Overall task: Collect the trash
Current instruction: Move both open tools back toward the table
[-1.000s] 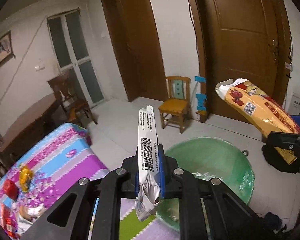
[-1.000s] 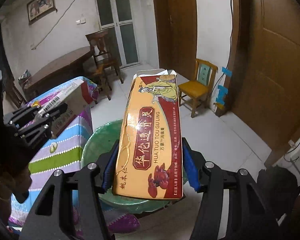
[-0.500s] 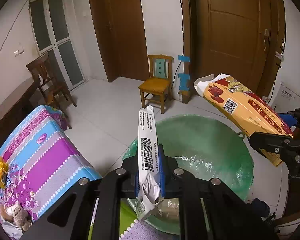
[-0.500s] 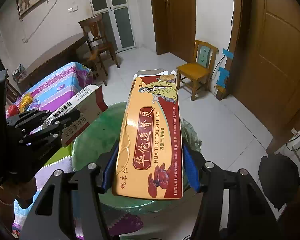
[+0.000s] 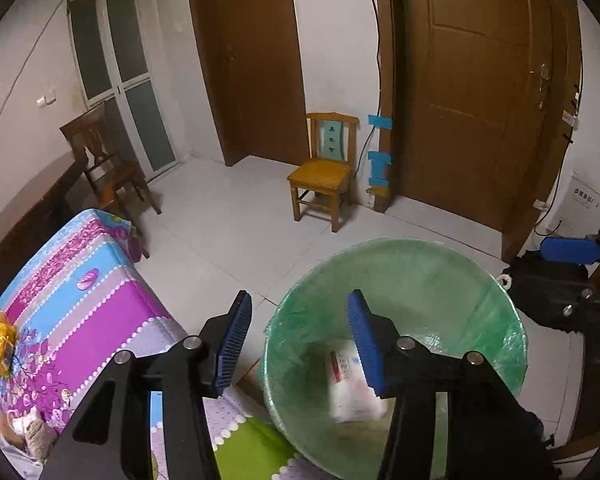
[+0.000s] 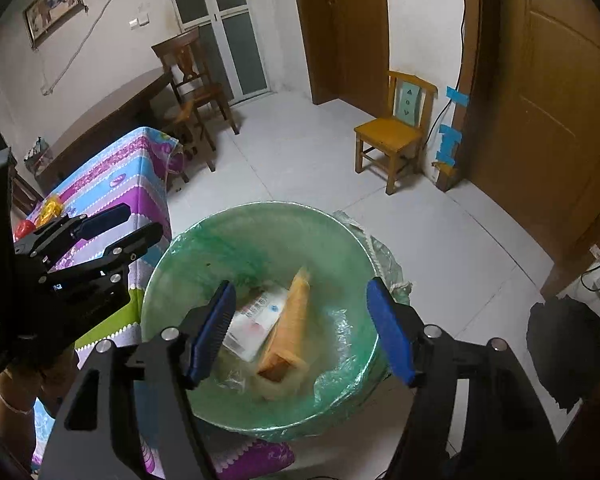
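Right wrist view: white tiled floor (image 6: 300,152), bin (image 6: 204,240) beside striped tablecloth (image 6: 112,184) (box (image 6: 288,320) print blurred); right gripper (image 6: 304,328), left gripper (image 5: 296,336) fingers spreading, nothing between.

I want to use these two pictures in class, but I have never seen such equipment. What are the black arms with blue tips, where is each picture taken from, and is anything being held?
No robot here: a person holds a two-finger grasping tool in each hand, with a camera on each looking along its fingers. One picture is from the left tool, the other from the right tool. Both hang over a bin lined with a green bag, and their jaws are opening with nothing between them. An orange box and a white packet lie blurred inside the bin. Beside it stands a table with a striped cloth.
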`<state>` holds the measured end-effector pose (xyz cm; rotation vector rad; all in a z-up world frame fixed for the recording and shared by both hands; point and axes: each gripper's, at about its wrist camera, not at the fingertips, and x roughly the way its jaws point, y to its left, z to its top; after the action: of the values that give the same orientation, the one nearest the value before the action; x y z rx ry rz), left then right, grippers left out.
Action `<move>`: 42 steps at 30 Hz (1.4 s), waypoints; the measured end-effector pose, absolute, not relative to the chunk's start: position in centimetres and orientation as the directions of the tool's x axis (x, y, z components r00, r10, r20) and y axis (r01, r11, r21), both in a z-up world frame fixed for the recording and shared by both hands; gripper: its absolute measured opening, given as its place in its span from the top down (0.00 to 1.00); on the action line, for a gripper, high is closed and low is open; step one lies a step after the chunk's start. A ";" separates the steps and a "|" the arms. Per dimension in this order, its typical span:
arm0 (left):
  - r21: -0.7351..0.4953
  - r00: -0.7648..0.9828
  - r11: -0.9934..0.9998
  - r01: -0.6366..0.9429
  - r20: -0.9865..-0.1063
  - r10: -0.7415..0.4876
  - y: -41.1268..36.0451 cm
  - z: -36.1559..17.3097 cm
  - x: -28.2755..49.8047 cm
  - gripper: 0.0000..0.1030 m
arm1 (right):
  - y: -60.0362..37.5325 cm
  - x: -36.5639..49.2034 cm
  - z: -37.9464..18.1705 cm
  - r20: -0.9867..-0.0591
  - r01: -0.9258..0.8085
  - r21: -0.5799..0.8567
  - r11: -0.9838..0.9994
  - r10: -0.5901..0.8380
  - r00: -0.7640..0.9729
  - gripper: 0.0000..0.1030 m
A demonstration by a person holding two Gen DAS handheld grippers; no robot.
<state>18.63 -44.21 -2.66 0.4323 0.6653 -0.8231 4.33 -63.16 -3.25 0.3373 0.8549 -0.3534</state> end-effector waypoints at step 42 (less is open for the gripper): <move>-0.053 0.831 0.987 0.149 -0.534 -0.154 -2.5 1.7 13.8 0.32 | -40.5 6.9 -3.3 -0.482 -0.027 0.109 0.994 0.077 0.873 0.34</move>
<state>13.80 -2.54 1.70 -0.0096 0.5674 -0.1603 6.90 -40.50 -3.25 0.0996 0.5076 0.0542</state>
